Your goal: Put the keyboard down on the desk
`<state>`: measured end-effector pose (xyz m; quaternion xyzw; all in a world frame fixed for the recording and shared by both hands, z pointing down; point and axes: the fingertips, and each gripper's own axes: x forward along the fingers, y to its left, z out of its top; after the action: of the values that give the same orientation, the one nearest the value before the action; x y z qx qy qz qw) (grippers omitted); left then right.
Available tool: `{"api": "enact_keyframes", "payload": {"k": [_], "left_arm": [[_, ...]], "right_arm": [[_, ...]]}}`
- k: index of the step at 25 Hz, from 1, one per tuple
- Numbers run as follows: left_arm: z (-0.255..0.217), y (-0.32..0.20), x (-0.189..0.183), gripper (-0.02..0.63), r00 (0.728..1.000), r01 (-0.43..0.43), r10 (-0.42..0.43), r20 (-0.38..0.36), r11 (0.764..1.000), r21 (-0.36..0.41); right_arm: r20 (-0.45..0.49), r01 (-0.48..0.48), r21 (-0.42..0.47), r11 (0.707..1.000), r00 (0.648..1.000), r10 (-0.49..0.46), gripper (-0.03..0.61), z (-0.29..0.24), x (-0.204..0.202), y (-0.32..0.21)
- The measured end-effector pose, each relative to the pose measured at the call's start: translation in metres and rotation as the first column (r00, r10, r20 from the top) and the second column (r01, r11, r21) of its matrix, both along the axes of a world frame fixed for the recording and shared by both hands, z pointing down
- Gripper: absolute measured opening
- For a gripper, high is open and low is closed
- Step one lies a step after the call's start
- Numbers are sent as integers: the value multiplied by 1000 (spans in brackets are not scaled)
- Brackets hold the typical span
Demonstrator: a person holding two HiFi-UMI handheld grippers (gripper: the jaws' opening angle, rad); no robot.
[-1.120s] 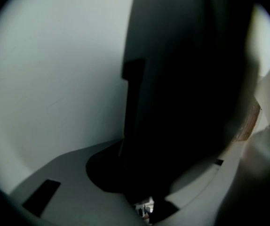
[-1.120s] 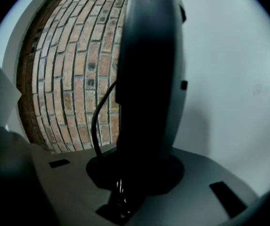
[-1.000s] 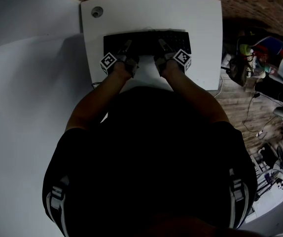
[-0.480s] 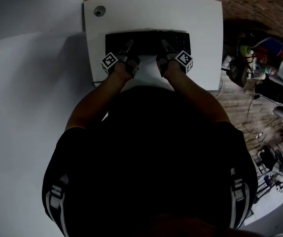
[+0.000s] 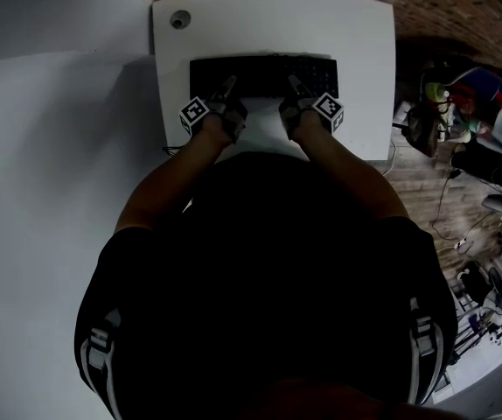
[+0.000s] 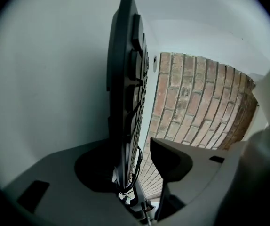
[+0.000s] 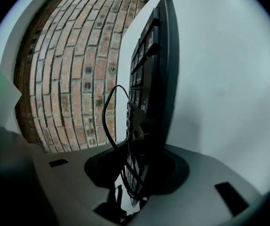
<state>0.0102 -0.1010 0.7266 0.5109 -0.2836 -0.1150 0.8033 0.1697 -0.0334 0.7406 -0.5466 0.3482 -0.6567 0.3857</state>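
A black keyboard (image 5: pixel 264 70) lies across the white desk (image 5: pixel 268 20), and both grippers are at its near edge. In the left gripper view the keyboard (image 6: pixel 125 79) stands edge-on between the jaws of my left gripper (image 6: pixel 132 147). Those jaws have just been opening, and brick wall shows in the gap between the key side and one jaw. My left gripper (image 5: pixel 227 86) is open. My right gripper (image 5: pixel 293 83) is closed on the keyboard (image 7: pixel 156 69). In the right gripper view (image 7: pixel 146 154) both jaws lie against it with no gap showing.
A thin black cable (image 7: pixel 107 112) loops off the keyboard's key side. A round grey grommet (image 5: pixel 179 19) sits in the desk's far left corner. Behind the desk is a brick wall (image 5: pixel 461 7). Cluttered gear and wires (image 5: pixel 461 103) lie on the wooden floor at the right.
Both hands and the keyboard stay where they were at the desk. Only the head view has drifted slightly.
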Motion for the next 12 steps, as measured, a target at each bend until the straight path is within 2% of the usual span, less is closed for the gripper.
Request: {"api": "enact_keyframes", "payload": {"k": [12], "left_arm": [[1, 14, -15, 227, 1000, 9, -9, 14, 1000, -9]], "right_arm": [[12, 13, -24, 1000, 1000, -13, 135, 2, -10, 16]]}}
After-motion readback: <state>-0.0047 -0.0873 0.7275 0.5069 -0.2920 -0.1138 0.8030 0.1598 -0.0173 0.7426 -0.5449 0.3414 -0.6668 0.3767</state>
